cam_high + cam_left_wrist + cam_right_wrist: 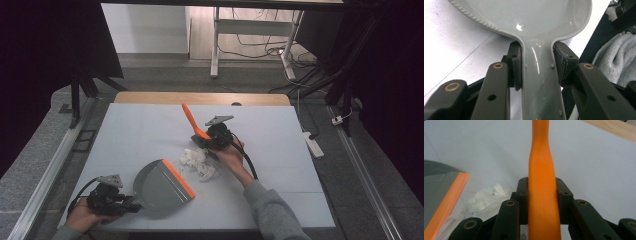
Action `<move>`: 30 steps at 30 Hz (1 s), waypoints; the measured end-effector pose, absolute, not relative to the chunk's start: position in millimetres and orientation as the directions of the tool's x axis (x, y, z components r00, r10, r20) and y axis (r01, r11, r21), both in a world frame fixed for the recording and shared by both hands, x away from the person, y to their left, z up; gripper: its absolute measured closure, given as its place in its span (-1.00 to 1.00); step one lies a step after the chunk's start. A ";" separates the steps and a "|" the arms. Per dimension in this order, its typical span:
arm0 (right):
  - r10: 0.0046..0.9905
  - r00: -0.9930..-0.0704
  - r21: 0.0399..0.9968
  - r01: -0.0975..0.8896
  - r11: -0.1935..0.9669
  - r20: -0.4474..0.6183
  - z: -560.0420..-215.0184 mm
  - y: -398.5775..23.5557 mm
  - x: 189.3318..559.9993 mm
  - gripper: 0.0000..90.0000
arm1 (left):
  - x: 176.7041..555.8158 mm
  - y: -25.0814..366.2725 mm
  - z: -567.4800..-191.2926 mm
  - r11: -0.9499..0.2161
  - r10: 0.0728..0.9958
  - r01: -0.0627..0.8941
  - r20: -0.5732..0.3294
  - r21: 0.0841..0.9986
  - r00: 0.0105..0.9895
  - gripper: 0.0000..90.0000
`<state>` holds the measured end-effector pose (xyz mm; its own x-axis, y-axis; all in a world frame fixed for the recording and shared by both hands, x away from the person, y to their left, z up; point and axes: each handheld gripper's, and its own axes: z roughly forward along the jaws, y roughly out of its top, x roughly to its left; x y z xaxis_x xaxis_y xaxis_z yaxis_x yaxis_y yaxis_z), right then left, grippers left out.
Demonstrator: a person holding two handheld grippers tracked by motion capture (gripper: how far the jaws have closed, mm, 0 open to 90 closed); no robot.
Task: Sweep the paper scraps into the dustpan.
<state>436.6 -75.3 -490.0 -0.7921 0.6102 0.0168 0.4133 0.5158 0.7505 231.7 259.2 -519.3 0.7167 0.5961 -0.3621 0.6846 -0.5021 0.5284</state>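
- The left hand [82,217] comes in at the table's 7 o'clock corner, low and near the front edge, and holds the left gripper [131,204] roughly level, jaws pointing toward 3 o'clock.
- In the left gripper view the two pads [517,67] pinch the grey handle of the dustpan [529,17] from both sides, just behind where the handle widens into the pan.
- The dustpan lies flat on the white table [135,130], its orange lip [179,177] facing 1 o'clock, toward the crumpled white paper [199,162].
- The right forearm, in a grey sleeve [272,212], reaches in from 5 o'clock toward the middle of the table; the right hand [231,155] is wrapped around the right gripper [202,137].
- The right gripper's jaws are clamped on the orange brush handle [544,202]; in the high view the handle slants up toward 11 o'clock.
- The paper sits just beside the right hand, at its 8 o'clock, between that gripper and the dustpan's lip.
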 end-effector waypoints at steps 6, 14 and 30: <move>0.556 -0.831 0.736 0.390 0.553 0.023 -490.1 -57.8 419.1 0.55 | 233.1 257.6 -519.7 -0.502 0.594 0.684 -0.363 0.529 0.718 0.37; 0.492 -0.869 0.728 0.369 0.578 0.051 -490.3 -36.5 398.2 0.55 | 234.7 255.0 -520.0 -0.506 0.592 0.680 -0.360 0.531 0.721 0.37; 0.364 -0.922 0.756 0.328 0.566 0.128 -483.0 -13.6 371.1 0.55 | 235.8 252.8 -520.8 -0.502 0.591 0.680 -0.362 0.534 0.721 0.37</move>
<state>371.1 -13.6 -483.0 -0.9224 0.3642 0.1281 0.3285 0.5657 0.7564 235.8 252.8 -520.8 0.7206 0.5915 -0.3617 0.6803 -0.5024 0.5337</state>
